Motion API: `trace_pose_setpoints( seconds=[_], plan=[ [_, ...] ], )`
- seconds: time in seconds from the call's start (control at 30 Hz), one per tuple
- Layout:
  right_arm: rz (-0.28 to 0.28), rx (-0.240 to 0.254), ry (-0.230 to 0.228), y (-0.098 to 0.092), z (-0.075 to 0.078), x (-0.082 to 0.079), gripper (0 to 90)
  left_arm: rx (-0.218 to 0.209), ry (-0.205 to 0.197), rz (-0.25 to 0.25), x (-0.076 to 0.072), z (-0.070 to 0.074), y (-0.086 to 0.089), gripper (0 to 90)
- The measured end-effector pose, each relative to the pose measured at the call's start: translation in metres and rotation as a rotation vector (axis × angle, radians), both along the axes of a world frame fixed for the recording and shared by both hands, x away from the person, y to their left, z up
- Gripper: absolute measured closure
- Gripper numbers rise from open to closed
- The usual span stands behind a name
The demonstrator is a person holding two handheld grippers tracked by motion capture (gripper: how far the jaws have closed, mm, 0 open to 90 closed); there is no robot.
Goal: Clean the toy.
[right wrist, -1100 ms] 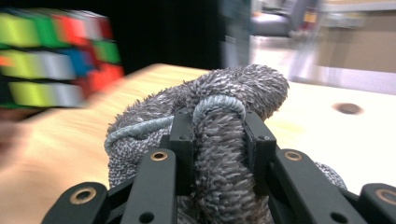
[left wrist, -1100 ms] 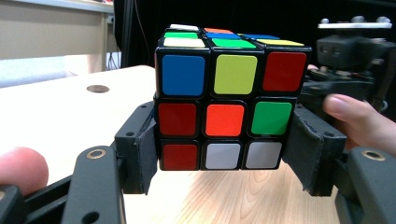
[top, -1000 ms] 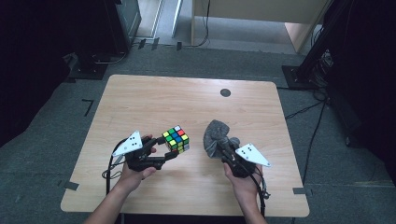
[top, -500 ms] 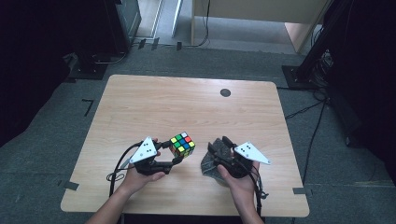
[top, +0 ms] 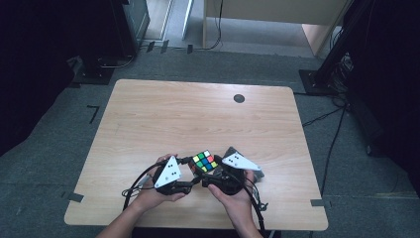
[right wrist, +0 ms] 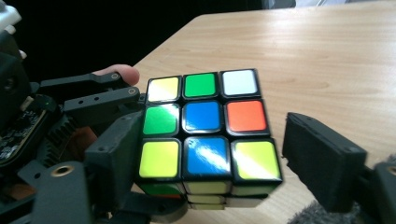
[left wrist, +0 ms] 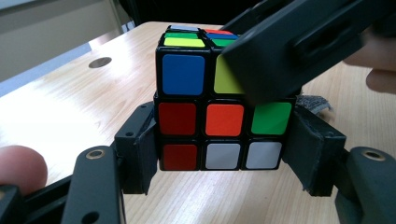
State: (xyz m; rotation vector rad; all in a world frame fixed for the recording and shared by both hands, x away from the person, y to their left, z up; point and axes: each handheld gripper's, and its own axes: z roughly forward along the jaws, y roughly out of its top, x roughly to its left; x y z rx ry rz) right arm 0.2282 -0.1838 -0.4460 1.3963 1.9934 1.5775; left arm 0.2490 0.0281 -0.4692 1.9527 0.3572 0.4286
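A scrambled Rubik's cube [top: 205,161] is held just above the table near its front edge. My left gripper [top: 197,173] is shut on its bottom layer, one jaw on each side of the cube [left wrist: 219,116]. My right gripper [top: 214,172] reaches over the top layer of the cube [right wrist: 205,126] and is open: its left jaw sits against the cube's side, and its right jaw stands off with a gap. One right jaw covers the cube's upper corner in the left gripper view. A grey cloth [top: 258,174] lies under the right hand.
The wooden table [top: 198,114] has a small black round hole [top: 239,98] at the back right. Cables trail from both grippers over the front edge. Dark floor and equipment stands surround the table.
Both hands have drawn together toward the front edge. The right gripper has swung in over the cube's top, and the grey cloth has dropped from beside it to the table.
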Motion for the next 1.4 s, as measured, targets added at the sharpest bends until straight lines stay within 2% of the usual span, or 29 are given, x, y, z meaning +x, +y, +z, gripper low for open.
trace_pose_setpoints(
  seconds=[0.07,0.2,0.27,0.4,0.7,0.73,0.8,0.83,0.87,0.93,1.0,1.07,1.13,1.2,1.27,1.33,1.37,1.4],
  plan=[
    [0.005,0.004,0.012,0.001,-0.001,-0.001,31.5,0.011,-0.010,0.001,-0.001,-0.001,-0.002,34.2],
    [-0.030,-0.033,-0.002,0.005,-0.002,-0.006,32.9,0.031,-0.003,0.009,-0.002,-0.003,-0.006,33.9],
    [-0.051,-0.037,0.005,0.005,-0.003,-0.007,33.3,0.046,-0.025,0.024,-0.004,-0.003,-0.009,33.4],
    [-0.054,-0.048,0.015,0.006,-0.003,-0.007,33.6,0.080,-0.068,0.039,-0.008,-0.002,-0.014,31.4],
    [-0.047,-0.058,0.041,0.007,-0.003,-0.006,33.8,0.081,-0.086,0.047,-0.009,-0.001,-0.015,32.5],
    [-0.039,-0.055,0.041,0.006,-0.003,-0.005,33.6,0.074,-0.072,0.040,-0.007,0.000,-0.014,33.1],
    [-0.019,-0.028,0.043,0.003,-0.004,-0.003,30.9,0.053,-0.046,0.045,-0.004,0.000,-0.010,33.7],
    [-0.017,-0.003,0.041,0.002,-0.003,-0.003,25.4,0.042,-0.032,0.058,-0.001,0.001,-0.007,33.8],
    [-0.014,0.016,0.030,-0.002,0.000,-0.001,21.9,0.030,-0.018,0.064,0.002,0.001,-0.004,33.9],
    [-0.014,0.057,-0.001,-0.008,0.004,-0.002,20.8,0.009,0.009,0.086,0.007,0.001,0.001,34.0],
    [-0.045,0.093,-0.044,-0.018,0.008,-0.003,20.9,-0.021,0.039,0.118,0.014,0.003,0.009,34.0],
    [-0.083,0.103,-0.087,-0.025,0.008,-0.004,22.1,-0.067,0.080,0.147,0.020,0.006,0.018,34.0],
    [-0.115,0.091,-0.121,-0.029,0.005,-0.005,23.4,-0.114,0.124,0.159,0.026,0.009,0.025,34.0],
    [-0.118,0.073,-0.137,-0.028,-0.001,-0.005,24.4,-0.173,0.171,0.173,0.030,0.011,0.032,34.1],
    [-0.097,0.044,-0.129,-0.021,-0.013,-0.005,25.0,-0.221,0.211,0.190,0.033,0.014,0.036,34.1],
    [-0.067,-0.007,-0.124,-0.009,-0.023,-0.007,24.9,-0.264,0.238,0.195,0.035,0.016,0.038,34.1],
    [-0.053,-0.020,-0.122,-0.004,-0.027,-0.007,24.9,-0.293,0.258,0.186,0.035,0.017,0.039,34.1],
    [-0.035,-0.030,-0.121,0.005,-0.031,-0.008,24.1,-0.304,0.264,0.182,0.034,0.017,0.039,34.1]
  ],
)
